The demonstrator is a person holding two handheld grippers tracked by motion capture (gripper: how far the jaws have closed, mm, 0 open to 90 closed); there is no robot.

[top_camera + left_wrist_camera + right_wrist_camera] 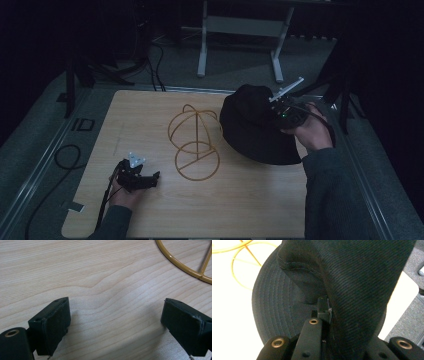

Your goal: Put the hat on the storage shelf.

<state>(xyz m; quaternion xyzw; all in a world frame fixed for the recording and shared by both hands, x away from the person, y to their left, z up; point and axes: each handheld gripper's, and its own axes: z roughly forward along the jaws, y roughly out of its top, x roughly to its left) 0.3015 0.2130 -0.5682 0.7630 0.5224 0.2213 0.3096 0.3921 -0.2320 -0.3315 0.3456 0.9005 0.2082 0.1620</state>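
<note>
Gripping the wide-brimmed black fabric hat [252,125] by its crown, you are holding it at about three o'clock on the pale wood-grain tabletop [150,210], and the step in hand looks like getting that hat onto the stand. In the right gripper view the jaws of your right gripper [325,315] are pinching together on a fold of the dark twill, so the hold is looking firm. The hat's brim is lying just beside the gold wire hat stand [195,142], a domed cage over a round base ring, which is sitting at the table's centre.

The next move is calling for a lift, a carry toward nine o'clock, and a lowering of the crown squarely over the wire dome; the floppy brim may be dragging against the light stand and nudging it, so keep it high.

Your left gripper [142,181] is resting at about seven o'clock, well apart from the hat, with its black jaws standing wide apart over bare wood and nothing between them. It is placed to steady the base ring [185,266] if needed.

Around the table, grey carpet [240,65] is spreading into a dim room, a white metal frame [240,30] is standing at twelve o'clock, and a black cable loop [67,156] is lying at nine.
</note>
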